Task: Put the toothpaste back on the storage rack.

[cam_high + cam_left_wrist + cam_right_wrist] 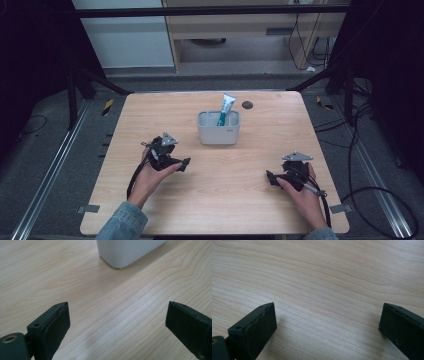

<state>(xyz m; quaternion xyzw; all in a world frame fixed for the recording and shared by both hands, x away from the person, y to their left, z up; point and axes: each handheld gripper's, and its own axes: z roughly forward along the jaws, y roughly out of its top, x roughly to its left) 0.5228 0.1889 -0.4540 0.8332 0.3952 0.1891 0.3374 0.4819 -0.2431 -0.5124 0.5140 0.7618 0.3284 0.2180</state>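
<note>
High view: toothpaste tube (227, 107), lettering unreadable, in white holder (218, 134).

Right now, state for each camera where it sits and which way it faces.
High view: above the person's side, looking down on the table; both hands, left gripper, right gripper.
Left gripper view: on that gripper, facing the white holder; jaws open.
Right gripper view: on that gripper, facing bare wood; jaws open.
Shared: holder, high and left.
</note>
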